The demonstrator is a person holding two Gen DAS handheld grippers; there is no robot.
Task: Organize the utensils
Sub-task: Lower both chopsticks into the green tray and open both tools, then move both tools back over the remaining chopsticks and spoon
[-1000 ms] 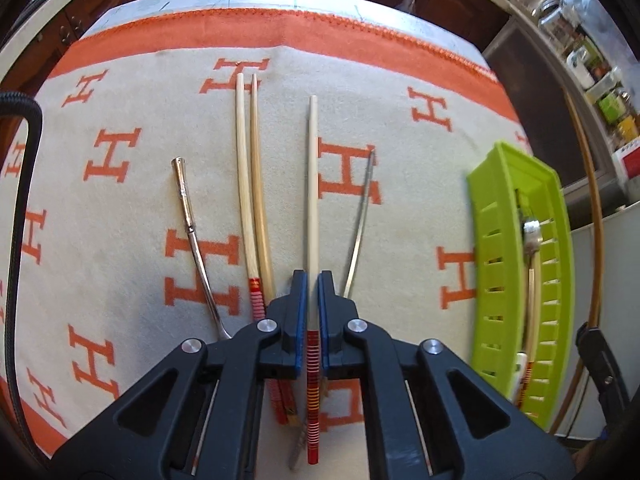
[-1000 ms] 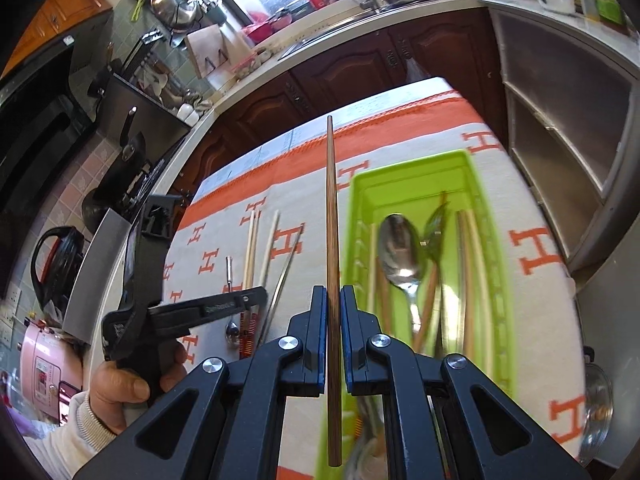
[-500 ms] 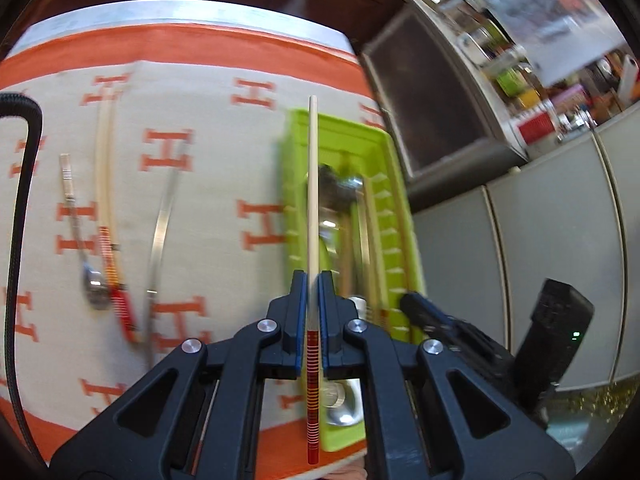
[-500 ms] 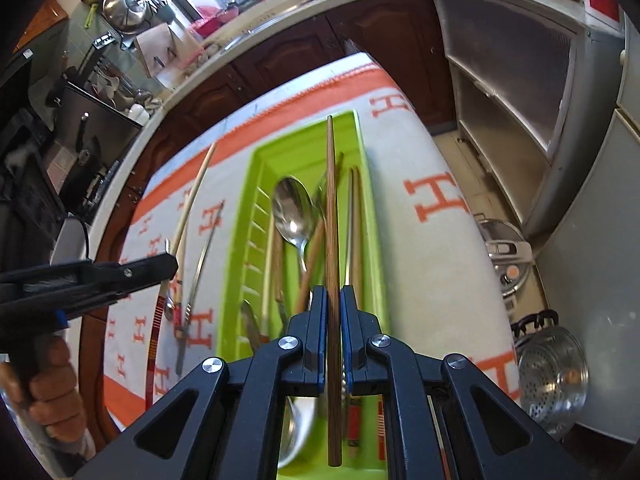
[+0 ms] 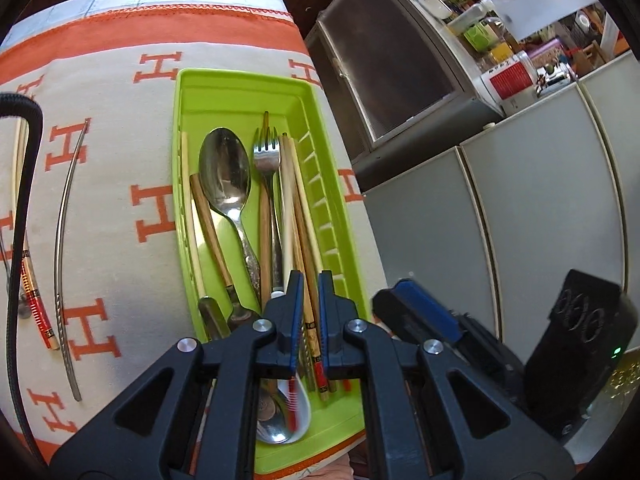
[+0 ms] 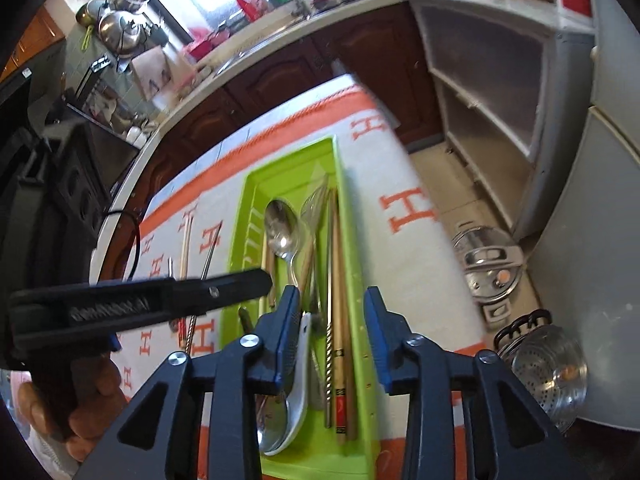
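A green tray (image 5: 240, 80) on the orange-and-cream cloth holds a steel spoon (image 5: 224, 172), a fork (image 5: 266, 156), a white ceramic spoon (image 5: 300, 408) and several chopsticks. My left gripper (image 5: 311, 292) hangs over the tray's near end, jaws all but together with nothing pinched. The pale chopstick (image 5: 286, 208) runs under its left finger, its red-striped end blurred. My right gripper (image 6: 331, 296) is over the same tray (image 6: 292, 184) with its jaws opening. The brown chopstick (image 6: 337, 264) lies loose in the tray below them. A metal chopstick (image 5: 64, 240) and a red-ended one (image 5: 34, 300) lie on the cloth.
A black cable (image 5: 20, 240) crosses the left of the left wrist view. A person's hand (image 6: 92, 408) holds the left gripper. The table ends just right of the tray. A steel lid (image 6: 492, 264) and a steamer basket (image 6: 548, 368) sit on the floor there.
Both grippers swung over the green tray. The right jaws opened and let the brown chopstick drop in. The pale chopstick left the left gripper's pads and lies in the tray.
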